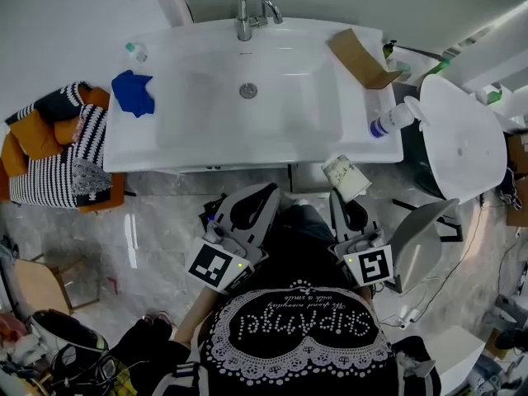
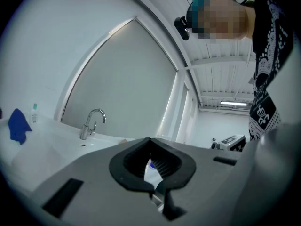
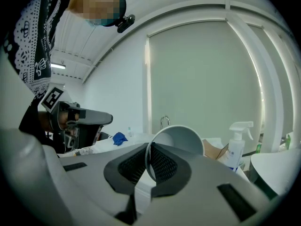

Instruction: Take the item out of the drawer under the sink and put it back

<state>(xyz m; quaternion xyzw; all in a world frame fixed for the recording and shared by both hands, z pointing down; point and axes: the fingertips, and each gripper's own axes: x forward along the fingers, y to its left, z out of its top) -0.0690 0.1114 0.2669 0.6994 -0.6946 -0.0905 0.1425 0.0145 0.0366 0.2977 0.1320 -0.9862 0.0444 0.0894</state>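
Gripped a paper cup (image 1: 346, 177) just in front of the sink (image 1: 190, 106).
Clamped the right tool (image 3: 148, 160) on the cup's thin wall at the rim, at 4 o'clock from the drain (image 1: 248, 90) and just past the sink's front edge. Held the left tool (image 2: 150, 144) beside it at 6 o'clock, tips together with nothing between them. Faced the white basin with the faucet (image 1: 247, 11) at 12 o'clock, a blue cloth (image 1: 134, 91) at 9 o'clock, a cardboard piece (image 1: 361, 56) at 2 o'clock and an upright spray bottle (image 1: 392, 120) at 3 o'clock.
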